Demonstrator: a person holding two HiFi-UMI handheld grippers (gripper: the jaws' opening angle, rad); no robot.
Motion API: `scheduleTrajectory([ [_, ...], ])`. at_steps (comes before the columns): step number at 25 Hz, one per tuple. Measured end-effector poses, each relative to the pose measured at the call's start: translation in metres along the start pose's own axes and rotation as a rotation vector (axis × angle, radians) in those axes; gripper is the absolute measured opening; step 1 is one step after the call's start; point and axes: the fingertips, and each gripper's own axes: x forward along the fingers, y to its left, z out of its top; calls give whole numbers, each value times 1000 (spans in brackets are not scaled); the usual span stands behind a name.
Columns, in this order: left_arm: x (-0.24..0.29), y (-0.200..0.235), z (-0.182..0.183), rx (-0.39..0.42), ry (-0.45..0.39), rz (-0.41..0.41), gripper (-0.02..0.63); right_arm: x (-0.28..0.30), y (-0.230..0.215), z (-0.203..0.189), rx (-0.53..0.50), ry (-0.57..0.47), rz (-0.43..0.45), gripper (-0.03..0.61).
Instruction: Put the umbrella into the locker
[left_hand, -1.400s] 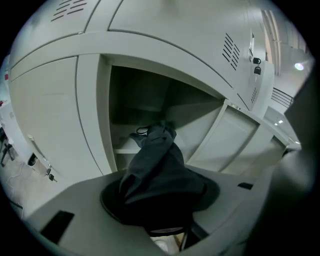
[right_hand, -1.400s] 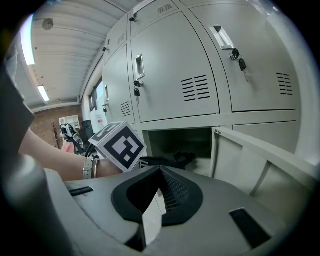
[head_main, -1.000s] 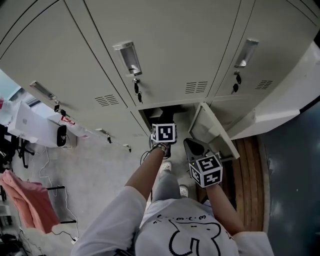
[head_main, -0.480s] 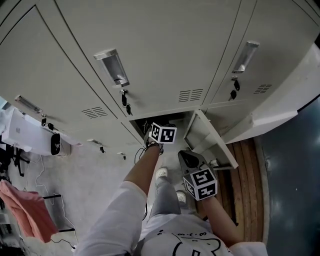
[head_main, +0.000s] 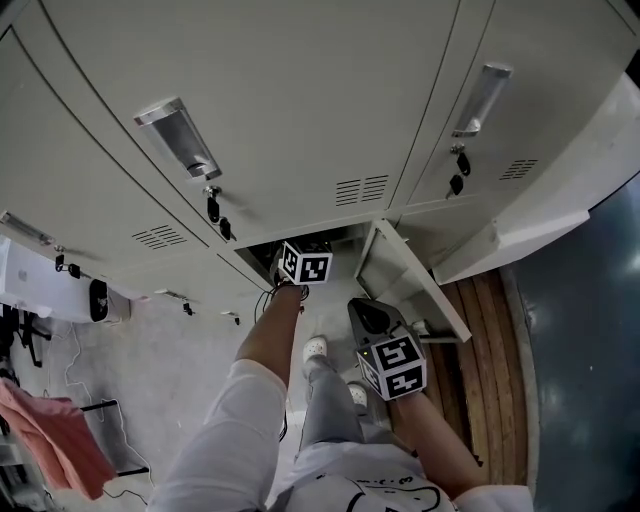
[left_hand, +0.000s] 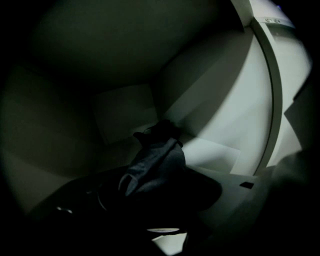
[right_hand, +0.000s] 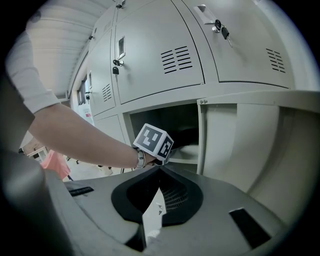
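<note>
Dark fabric fills the left gripper (left_hand: 145, 192): its jaws are closed on the folded umbrella (left_hand: 156, 157), which runs toward 1 o'clock inside the open locker (left_hand: 220, 95) compartment. Lighting there is poor. Right gripper (right_hand: 159, 171), at 5 o'clock of the left in the head view: jaws pressed together, nothing between them. Locker door (head_main: 412, 278) stands open at 3 o'clock of the compartment.
</note>
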Motion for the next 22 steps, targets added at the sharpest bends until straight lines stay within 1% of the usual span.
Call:
scheduleTrajectory([
  [2,0,0,1,29,-36,33,245,0,-1,-3,11,4,-1,14],
  [4,-2,-1,2,76,-74,85,250,0,-1,-8,22,10,-2,12],
  [6,-3,0,5,101,-101,129,258,0,-1,-12,34,12,-3,14],
  [8,1,2,6,93,-95,145,270,-1,-2,-16,42,15,-2,14],
  [11,8,3,4,80,-64,140,279,-3,-2,-22,47,24,1,14],
  [14,11,5,5,66,-66,151,289,-3,1,-29,55,36,7,14],
  [16,10,10,5,43,-75,173,317,-3,4,-31,60,40,14,14],
  [18,8,17,4,1,-75,183,399,-4,5,-31,62,41,16,12],
  [20,4,17,2,-25,-77,167,453,-6,4,-29,65,35,13,14],
  [21,1,15,1,-22,-82,154,471,-7,3,-28,67,30,11,12],
  [22,-3,12,0,-13,-91,139,471,-8,2,-26,70,25,8,14],
])
